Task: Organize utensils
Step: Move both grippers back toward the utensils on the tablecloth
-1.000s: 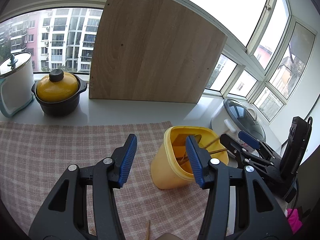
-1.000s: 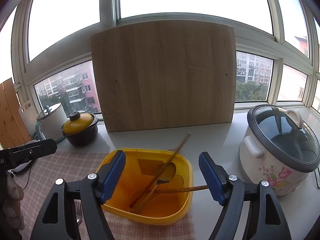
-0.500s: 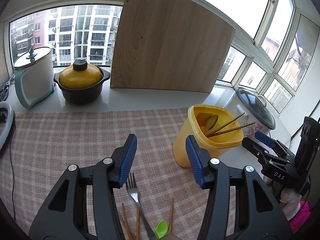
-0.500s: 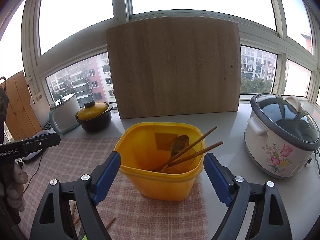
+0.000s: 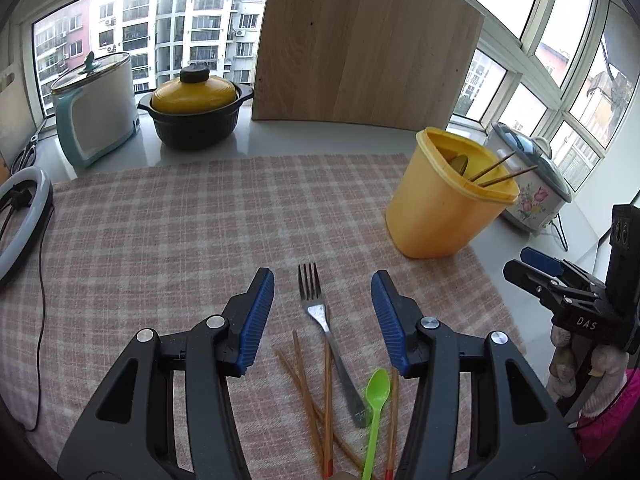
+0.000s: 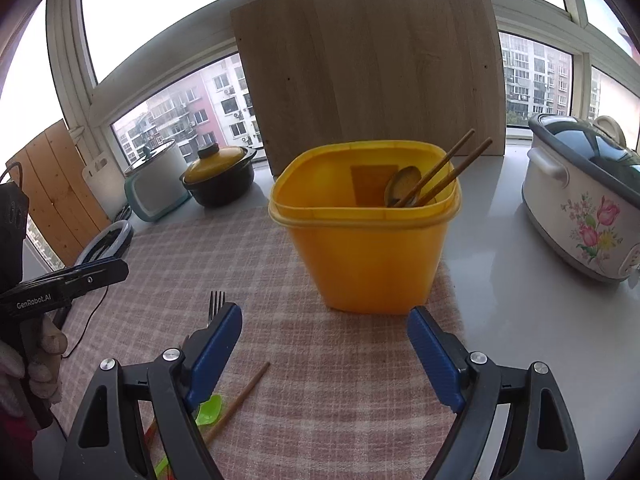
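Note:
A yellow tub [image 5: 444, 204] [image 6: 366, 232] stands on the checked cloth and holds a spoon [image 6: 402, 191] and two chopsticks [image 6: 444, 174]. On the cloth near me lie a metal fork [image 5: 324, 320], a green plastic spoon [image 5: 376, 408] and several wooden chopsticks [image 5: 316, 396]. My left gripper [image 5: 323, 312] is open and empty, hovering above the fork's head. My right gripper [image 6: 324, 344] is open and empty, in front of the tub; it also shows at the right edge of the left wrist view [image 5: 560, 280]. The fork's tines [image 6: 216, 304] peek past my right gripper's left finger.
At the back stand a wooden board [image 5: 360, 44], a black pot with a yellow lid [image 5: 194, 112] and a white kettle [image 5: 96, 108]. A flowered rice cooker [image 6: 584, 200] sits right of the tub. A ring light [image 5: 20, 216] and its cable lie at left.
Both grippers have pulled back and away from the tub. The left one has swung left and down over the loose utensils, which now show fully. Both stay open.

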Motion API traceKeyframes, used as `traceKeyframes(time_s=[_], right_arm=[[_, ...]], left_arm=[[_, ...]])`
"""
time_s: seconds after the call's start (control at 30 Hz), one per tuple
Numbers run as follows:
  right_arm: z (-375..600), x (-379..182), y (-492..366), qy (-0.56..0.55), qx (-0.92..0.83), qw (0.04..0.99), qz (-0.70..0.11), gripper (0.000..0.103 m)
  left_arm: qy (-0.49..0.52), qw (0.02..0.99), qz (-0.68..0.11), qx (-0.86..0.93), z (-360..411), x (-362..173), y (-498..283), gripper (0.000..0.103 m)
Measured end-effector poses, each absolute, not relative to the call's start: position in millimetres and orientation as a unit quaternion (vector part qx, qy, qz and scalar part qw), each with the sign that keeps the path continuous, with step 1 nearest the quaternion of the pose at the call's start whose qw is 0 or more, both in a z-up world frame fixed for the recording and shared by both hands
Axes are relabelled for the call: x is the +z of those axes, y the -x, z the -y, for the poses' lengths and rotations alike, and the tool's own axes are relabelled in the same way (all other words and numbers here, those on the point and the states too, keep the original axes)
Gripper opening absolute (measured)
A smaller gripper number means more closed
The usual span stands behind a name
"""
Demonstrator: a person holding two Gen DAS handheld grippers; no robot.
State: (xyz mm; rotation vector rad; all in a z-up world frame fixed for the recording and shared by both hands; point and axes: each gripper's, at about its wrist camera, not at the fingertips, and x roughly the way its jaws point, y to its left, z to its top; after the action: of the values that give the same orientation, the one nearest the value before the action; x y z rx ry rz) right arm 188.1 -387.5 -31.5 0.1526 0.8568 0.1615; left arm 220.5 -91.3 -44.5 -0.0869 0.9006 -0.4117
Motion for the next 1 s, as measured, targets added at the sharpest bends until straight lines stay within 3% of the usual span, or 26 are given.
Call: traceKeyframes(time_s=[0.13, 0.27, 0.37, 0.57, 1.0], right_arm=[[382, -48, -187, -0.087, 0.083, 0.888, -0.444, 0.08], [370, -63, -186, -0.098, 0.101, 0.868, -0.477, 0.072], [359, -76, -185, -0.113, 0.114, 0.85, -0.501, 0.067], [340, -101, -192, -0.145, 0.123, 0.811, -0.554, 0.041], [321, -124, -208, -0.156, 0.089, 0.788, -0.59, 0.029]], left_arm=[[0.048, 0.87, -0.452, -0.193, 81, -63, -213, 0.051], [0.057, 0.858, -0.473, -0.192, 72, -83, -207, 0.035], [0.064, 0.846, -0.49, -0.199, 70, -96, -204, 0.033], [0.062, 0.827, -0.518, -0.207, 74, -115, -201, 0.03], [0.059, 0.815, -0.54, -0.202, 81, -134, -204, 0.026]])
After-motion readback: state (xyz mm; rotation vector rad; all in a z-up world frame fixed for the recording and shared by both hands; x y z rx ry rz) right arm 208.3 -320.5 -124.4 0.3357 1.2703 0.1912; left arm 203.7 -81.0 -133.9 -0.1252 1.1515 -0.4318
